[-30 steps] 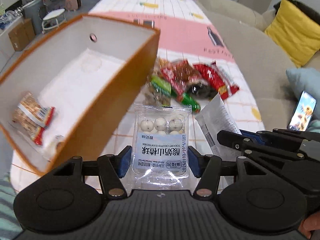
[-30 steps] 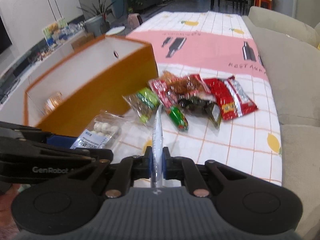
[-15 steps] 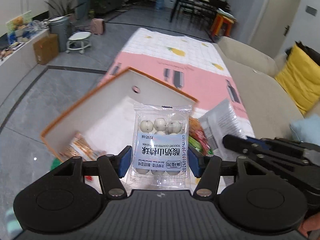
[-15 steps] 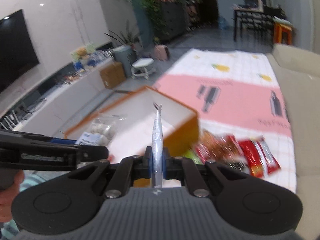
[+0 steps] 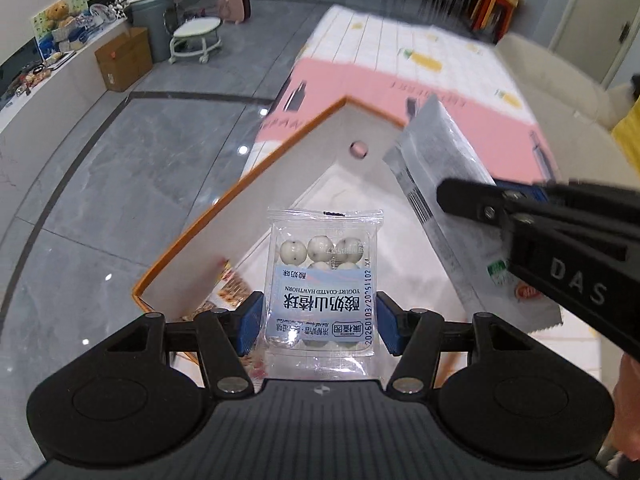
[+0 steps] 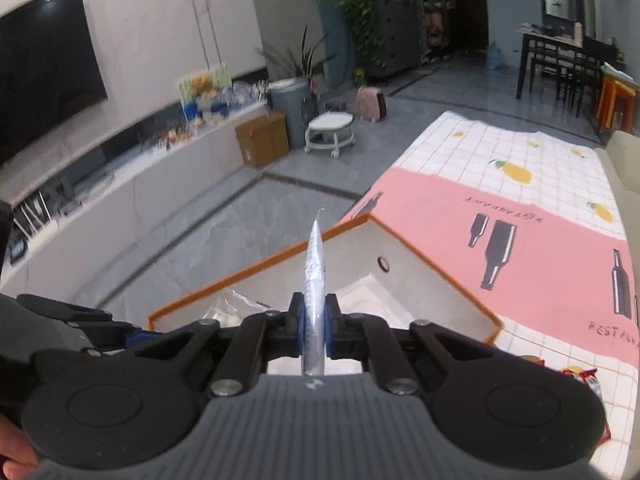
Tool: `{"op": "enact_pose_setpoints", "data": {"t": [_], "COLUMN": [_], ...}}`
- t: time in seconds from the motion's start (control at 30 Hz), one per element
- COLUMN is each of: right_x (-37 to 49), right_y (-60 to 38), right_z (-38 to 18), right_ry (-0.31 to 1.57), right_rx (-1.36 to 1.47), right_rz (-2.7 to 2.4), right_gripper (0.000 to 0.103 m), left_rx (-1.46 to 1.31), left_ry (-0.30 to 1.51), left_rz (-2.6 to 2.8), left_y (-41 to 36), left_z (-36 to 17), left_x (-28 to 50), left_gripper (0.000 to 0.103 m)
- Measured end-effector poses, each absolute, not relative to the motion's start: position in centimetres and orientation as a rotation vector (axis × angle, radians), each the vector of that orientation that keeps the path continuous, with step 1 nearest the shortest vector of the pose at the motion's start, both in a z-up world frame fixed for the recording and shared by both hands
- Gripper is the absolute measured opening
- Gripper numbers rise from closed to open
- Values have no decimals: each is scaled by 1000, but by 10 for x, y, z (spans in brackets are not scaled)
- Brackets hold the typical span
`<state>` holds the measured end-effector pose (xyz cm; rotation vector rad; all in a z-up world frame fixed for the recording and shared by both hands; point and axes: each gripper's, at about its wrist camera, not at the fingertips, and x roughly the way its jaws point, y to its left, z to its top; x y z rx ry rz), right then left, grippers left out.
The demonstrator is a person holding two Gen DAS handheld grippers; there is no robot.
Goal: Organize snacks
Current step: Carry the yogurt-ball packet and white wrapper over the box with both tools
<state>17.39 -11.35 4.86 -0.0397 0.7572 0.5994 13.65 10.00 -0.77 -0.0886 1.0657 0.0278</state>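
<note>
Now both tongs are hovering over the orange-rimmed white cardboard box (image 5: 256, 216): left tongs (image 5: 319, 322) pinching the clear hawthorn-ball packet (image 5: 322, 280), right tongs (image 6: 315, 328) clamping the flat silvery sachet (image 6: 314, 264); releasing inside seems next.

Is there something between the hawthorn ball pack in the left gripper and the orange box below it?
Nothing visible. The hawthorn ball pack hangs over the open orange box; the silver packet sits off to the right.
</note>
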Motion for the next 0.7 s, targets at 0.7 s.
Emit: {"op": "enact_pose_setpoints", "data": {"t": [0.7], "right_x": [212], "right_y": [-75], "right_z": [-50], "right_ry": [1061], "right_rx": [-209], "right_rz": [606], "right_gripper": [6], "left_rx": [76], "left_ry": [1283], "left_rz": [-50], "left_y": [105], "left_z": [-70], "left_x": [164], "left_gripper": [68]}}
